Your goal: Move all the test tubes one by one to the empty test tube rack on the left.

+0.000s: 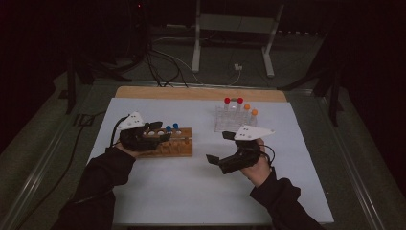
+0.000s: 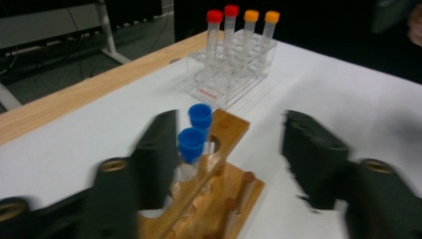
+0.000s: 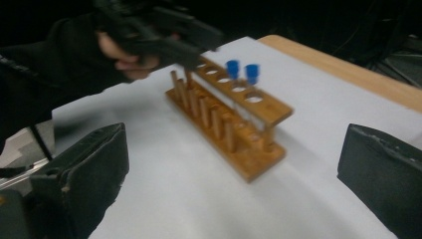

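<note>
A wooden tube rack (image 1: 179,146) stands on the white table at the left and holds two blue-capped tubes (image 1: 172,127). My left gripper (image 1: 160,132) hovers over the rack's left end. It is open, with the nearer blue-capped tube (image 2: 191,144) beside its left jaw and no pad pressing on it. A clear plastic rack (image 1: 233,122) farther right holds two red-capped tubes (image 1: 233,100) and two orange-capped tubes (image 1: 251,109). My right gripper (image 1: 219,147) is raised above the table's middle, open and empty, and points at the wooden rack (image 3: 229,124).
The white sheet (image 1: 158,191) covers a wooden board whose far edge (image 1: 201,93) shows. Beyond the table lie cables and a white stand's legs (image 1: 196,52) on the floor. Bare sheet lies in front of both racks.
</note>
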Motion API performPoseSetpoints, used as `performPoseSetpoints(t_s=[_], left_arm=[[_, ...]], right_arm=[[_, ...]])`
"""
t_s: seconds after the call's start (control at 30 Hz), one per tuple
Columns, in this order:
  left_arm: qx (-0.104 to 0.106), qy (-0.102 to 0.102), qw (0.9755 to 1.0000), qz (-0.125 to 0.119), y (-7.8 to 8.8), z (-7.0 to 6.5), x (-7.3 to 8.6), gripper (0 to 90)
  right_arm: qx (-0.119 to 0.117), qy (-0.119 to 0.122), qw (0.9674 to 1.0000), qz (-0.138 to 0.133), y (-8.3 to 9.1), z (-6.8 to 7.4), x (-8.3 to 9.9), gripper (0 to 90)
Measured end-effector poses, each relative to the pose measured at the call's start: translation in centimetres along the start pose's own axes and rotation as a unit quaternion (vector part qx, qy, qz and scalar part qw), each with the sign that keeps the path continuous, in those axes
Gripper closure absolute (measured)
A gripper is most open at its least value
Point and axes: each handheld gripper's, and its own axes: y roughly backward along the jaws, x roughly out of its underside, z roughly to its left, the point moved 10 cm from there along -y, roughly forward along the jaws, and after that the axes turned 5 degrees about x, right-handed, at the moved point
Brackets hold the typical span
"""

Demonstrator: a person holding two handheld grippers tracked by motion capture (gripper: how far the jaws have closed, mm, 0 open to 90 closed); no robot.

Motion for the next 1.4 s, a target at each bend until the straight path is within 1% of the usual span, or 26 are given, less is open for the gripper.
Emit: performPoseSetpoints(t_s=[0.03, 0.1, 0.13, 0.2, 0.3, 0.33, 0.4, 0.47, 0.5, 0.6, 0.63, 0.7, 0.73, 0.8, 0.83, 0.87, 0.93, 1.03, 1.07, 1.1, 1.17, 1.23, 1.3, 1.33, 1.37, 1.4], left_arm=[[0.004, 0.002, 1.0000, -0.001, 0.2, -0.3, -0.1, 29.9], [0.004, 0.003, 1.0000, 0.000, 0.6, -0.9, -0.1, 20.1], [0.009, 0.008, 0.9999, 0.002, 0.7, -1.3, -0.1, 15.6], [0.015, 0.011, 0.9998, 0.004, 0.9, -2.0, 0.0, 10.0], [0.028, 0.015, 0.9995, 0.010, 1.1, -3.1, 0.4, 2.7], [0.037, 0.013, 0.9992, 0.011, 1.1, -3.6, 0.6, 2.3], [0.039, 0.010, 0.9991, 0.014, 1.2, -4.3, 0.9, 1.3], [0.050, 0.010, 0.9986, 0.016, 1.2, -5.0, 1.3, 1.3], [0.048, 0.009, 0.9987, 0.016, 1.3, -5.2, 1.5, 1.3], [0.056, 0.005, 0.9983, 0.014, 1.4, -6.0, 2.0, 1.3], [0.062, 0.006, 0.9980, 0.012, 1.4, -6.3, 2.1, 1.3], [0.064, 0.005, 0.9979, 0.014, 1.4, -6.7, 2.4, 1.3], [0.069, 0.005, 0.9975, 0.014, 1.4, -7.0, 2.6, 1.3], [0.067, 0.003, 0.9976, 0.015, 1.4, -7.3, 2.9, 1.3], [0.073, 0.004, 0.9972, 0.014, 1.5, -7.5, 3.0, 1.3], [0.068, 0.004, 0.9975, 0.016, 1.5, -7.5, 3.1, 1.3], [0.072, 0.002, 0.9973, 0.015, 1.5, -7.8, 3.2, 1.3], [0.071, 0.000, 0.9974, 0.014, 1.6, -7.9, 3.2, 1.3], [0.068, 0.001, 0.9976, 0.014, 1.6, -7.8, 3.2, 1.3], [0.071, 0.002, 0.9974, 0.012, 1.6, -7.8, 3.2, 1.3], [0.068, 0.003, 0.9976, 0.011, 1.6, -7.8, 3.3, 1.3], [0.070, 0.004, 0.9975, 0.011, 1.6, -7.8, 3.3, 1.3], [0.071, 0.005, 0.9974, 0.012, 1.6, -7.8, 3.4, 1.3], [0.067, 0.004, 0.9976, 0.013, 1.5, -7.7, 3.5, 1.3], [0.069, 0.004, 0.9975, 0.013, 1.5, -7.7, 3.5, 1.3], [0.071, 0.005, 0.9974, 0.013, 1.5, -7.8, 3.5, 1.3]], right_arm=[[0.008, 0.000, 1.0000, -0.001, 0.2, -0.5, -0.2, 0.0], [0.011, -0.006, 0.9999, -0.004, 0.8, -1.4, -0.5, 0.0], [0.015, -0.010, 0.9998, -0.005, 1.0, -1.9, -0.7, 0.0], [0.022, -0.016, 0.9996, -0.006, 1.5, -2.9, -0.9, 0.0], [0.045, -0.019, 0.9988, -0.006, 2.2, -4.6, -0.9, 0.0], [0.055, -0.020, 0.9983, -0.005, 2.4, -5.2, -0.8, 0.0], [0.069, -0.023, 0.9973, -0.004, 2.8, -6.4, -0.7, 0.0], [0.085, -0.028, 0.9960, 0.000, 3.2, -7.6, -0.4, 0.0], [0.094, -0.029, 0.9951, -0.001, 3.3, -8.2, -0.2, 0.0], [0.121, -0.034, 0.9920, 0.003, 3.7, -10.0, 0.3, 0.0], [0.126, -0.039, 0.9913, 0.005, 3.8, -10.6, 0.6, 0.0], [0.140, -0.046, 0.9890, 0.009, 3.9, -11.9, 1.2, 0.0], [0.146, -0.049, 0.9880, 0.012, 3.9, -12.5, 1.5, 0.0], [0.156, -0.055, 0.9861, 0.020, 3.8, -13.6, 2.3, 0.0], [0.160, -0.059, 0.9850, 0.023, 3.7, -14.1, 2.6, 0.0], [0.167, -0.060, 0.9838, 0.028, 3.6, -14.6, 3.1, 0.8], [0.173, -0.068, 0.9819, 0.034, 3.4, -15.5, 3.8, 1.2], [0.183, -0.075, 0.9790, 0.049, 2.8, -16.5, 5.0, 2.0], [0.186, -0.078, 0.9781, 0.051, 2.7, -16.9, 5.3, 5.4], [0.191, -0.078, 0.9772, 0.052, 2.5, -17.2, 5.5, 6.2], [0.198, -0.084, 0.9747, 0.060, 2.3, -17.9, 6.0, 6.6], [0.205, -0.088, 0.9730, 0.059, 2.2, -18.5, 6.2, 13.9], [0.209, -0.090, 0.9723, 0.054, 2.1, -19.0, 6.2, 16.6], [0.210, -0.093, 0.9716, 0.056, 2.1, -19.2, 6.3, 20.3], [0.208, -0.095, 0.9720, 0.054, 2.0, -19.4, 6.4, 24.4], [0.211, -0.096, 0.9713, 0.054, 1.9, -19.6, 6.5, 26.3]])
